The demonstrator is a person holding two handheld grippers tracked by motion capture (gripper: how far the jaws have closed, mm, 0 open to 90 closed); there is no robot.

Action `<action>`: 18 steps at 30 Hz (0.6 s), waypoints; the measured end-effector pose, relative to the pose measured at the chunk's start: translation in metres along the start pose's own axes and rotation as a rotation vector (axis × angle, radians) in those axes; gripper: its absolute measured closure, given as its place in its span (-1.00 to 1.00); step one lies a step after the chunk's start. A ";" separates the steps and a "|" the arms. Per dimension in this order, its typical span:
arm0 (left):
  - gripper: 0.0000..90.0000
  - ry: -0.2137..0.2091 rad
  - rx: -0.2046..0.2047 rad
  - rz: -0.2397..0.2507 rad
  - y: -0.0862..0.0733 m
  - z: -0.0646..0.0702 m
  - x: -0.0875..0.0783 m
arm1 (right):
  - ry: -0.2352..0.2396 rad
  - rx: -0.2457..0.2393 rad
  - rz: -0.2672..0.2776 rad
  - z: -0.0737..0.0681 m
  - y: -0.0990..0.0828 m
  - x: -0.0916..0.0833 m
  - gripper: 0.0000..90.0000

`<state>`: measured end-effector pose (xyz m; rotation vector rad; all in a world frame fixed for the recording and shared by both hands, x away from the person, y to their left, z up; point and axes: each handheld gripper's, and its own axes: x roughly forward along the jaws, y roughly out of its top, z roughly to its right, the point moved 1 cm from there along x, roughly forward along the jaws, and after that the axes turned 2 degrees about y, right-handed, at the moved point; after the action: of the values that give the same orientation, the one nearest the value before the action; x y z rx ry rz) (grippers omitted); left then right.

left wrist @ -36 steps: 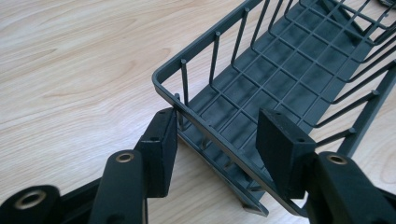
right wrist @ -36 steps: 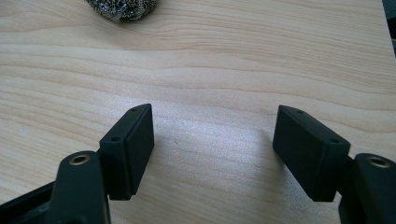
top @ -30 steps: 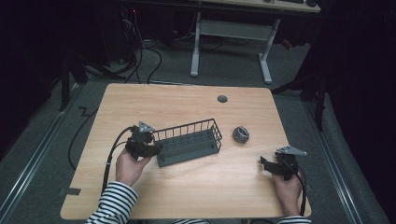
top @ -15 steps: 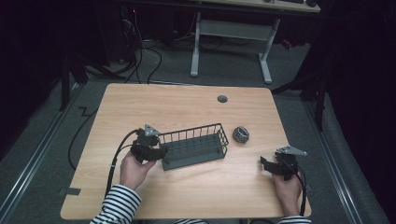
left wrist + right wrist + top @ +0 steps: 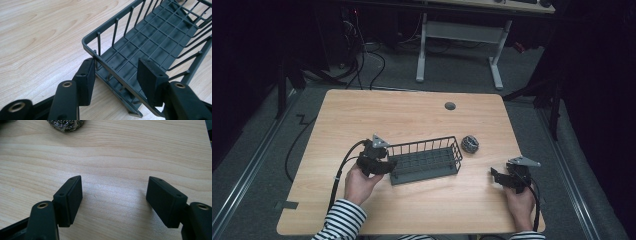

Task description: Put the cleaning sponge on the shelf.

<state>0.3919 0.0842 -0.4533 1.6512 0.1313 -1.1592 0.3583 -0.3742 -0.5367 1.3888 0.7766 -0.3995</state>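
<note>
Item: wire basket (image 5: 424, 161), dark grey, oblong, empty. It rests on the surface (image 5: 362, 115) near the middle, toward the person's side. The long axis runs left to right across the high view, its right end slightly farther from the person.

Left tool (image 5: 116, 72): stands at the basket's near-left end. Its jaws straddle the short end wall, one pad (image 5: 86, 80) outside at the corner rim, the other inside over the grid floor. The jaws are as closed as they go, clamped on the wire basket end. The basket extends away from this tool to the right, so any pull or swing turns on this end.

Right tool (image 5: 113, 200): jaws apart with nothing between them, bare wood beneath. It sits well to the right of the basket, near the surface's right edge.

Other: a steel scouring ball (image 5: 470, 144) lies just beside the basket's far-right end, in the way of a rightward slide. A round grommet (image 5: 450, 106) sits farther back.
</note>
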 end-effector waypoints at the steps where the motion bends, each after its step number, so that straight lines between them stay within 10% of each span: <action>1: 0.07 -0.004 -0.002 0.003 0.000 0.000 0.000 | 0.000 0.000 0.000 0.000 0.000 0.000 -0.34; 18: -0.40 -0.016 -0.078 0.092 0.001 -0.015 -0.022 | 0.000 0.000 0.000 0.000 0.000 0.000 -0.34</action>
<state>0.3901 0.1054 -0.4373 1.5631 0.0878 -1.0843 0.3583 -0.3742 -0.5367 1.3891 0.7768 -0.3997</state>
